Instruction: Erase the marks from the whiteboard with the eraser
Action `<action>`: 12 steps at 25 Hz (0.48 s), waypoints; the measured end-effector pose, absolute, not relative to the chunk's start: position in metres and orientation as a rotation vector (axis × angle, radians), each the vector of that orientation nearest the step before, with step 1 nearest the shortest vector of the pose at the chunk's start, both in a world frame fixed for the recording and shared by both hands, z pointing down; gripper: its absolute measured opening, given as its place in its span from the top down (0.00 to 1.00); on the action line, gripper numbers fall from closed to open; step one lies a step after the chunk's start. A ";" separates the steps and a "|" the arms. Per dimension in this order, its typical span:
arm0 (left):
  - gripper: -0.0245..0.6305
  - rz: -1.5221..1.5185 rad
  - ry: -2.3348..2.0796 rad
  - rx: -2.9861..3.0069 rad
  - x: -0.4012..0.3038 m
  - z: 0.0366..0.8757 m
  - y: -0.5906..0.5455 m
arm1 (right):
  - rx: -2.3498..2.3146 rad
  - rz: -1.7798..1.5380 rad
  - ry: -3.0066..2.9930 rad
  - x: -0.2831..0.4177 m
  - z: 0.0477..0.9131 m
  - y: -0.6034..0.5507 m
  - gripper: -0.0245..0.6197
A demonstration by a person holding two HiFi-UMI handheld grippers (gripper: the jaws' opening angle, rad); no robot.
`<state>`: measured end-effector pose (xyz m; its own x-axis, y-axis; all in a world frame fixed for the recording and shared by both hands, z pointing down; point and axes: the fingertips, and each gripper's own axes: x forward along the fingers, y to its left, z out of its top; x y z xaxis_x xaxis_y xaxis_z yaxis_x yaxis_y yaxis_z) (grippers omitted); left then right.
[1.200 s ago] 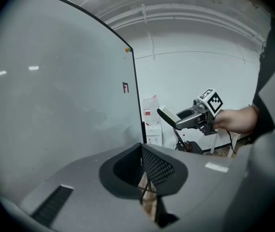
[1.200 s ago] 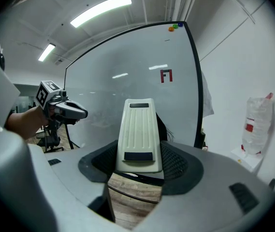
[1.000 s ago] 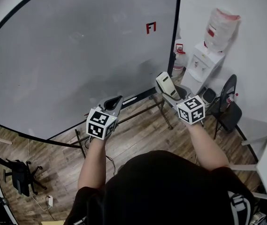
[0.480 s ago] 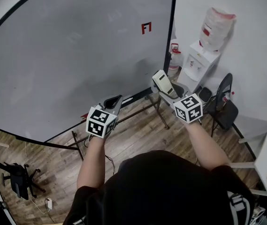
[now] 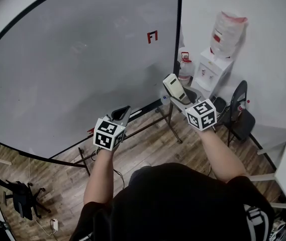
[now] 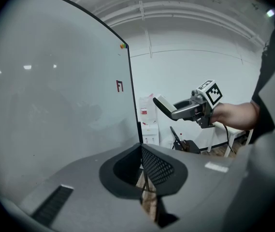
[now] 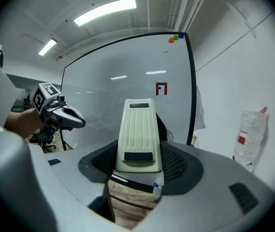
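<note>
Near the upper right corner of the whiteboard (image 5: pixel 72 69) sits a small red mark (image 5: pixel 153 36), shaped like a blocky letter. Fainter grey smudges spread across the middle of the board, though they may only be reflections. The right gripper (image 5: pixel 181 99) is clamped on the cream eraser (image 5: pixel 172 88), which juts up from its jaws with its ribbed back toward that gripper's camera. The eraser is held off the board, below and to the right of the red mark, near the board's lower right corner. The left gripper (image 5: pixel 122 112) is raised in front of the board's lower edge, its jaws closed together with nothing between them. A water dispenser (image 5: pixel 209 70) and a folding chair (image 5: pixel 242 110) stand by the wall to the right, on the wooden floor (image 5: pixel 148 144)
</note>
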<state>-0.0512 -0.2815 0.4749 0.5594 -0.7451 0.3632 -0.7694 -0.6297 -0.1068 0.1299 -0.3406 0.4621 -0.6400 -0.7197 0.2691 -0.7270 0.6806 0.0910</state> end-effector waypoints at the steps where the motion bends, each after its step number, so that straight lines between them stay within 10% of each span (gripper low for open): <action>1: 0.94 0.586 -1.323 2.719 -0.051 0.474 -0.282 | 1.151 0.033 -2.611 0.130 0.462 -0.341 0.57; 12: 0.94 0.596 -1.329 2.699 -0.048 0.480 -0.291 | 1.169 0.027 -2.612 0.136 0.456 -0.352 0.57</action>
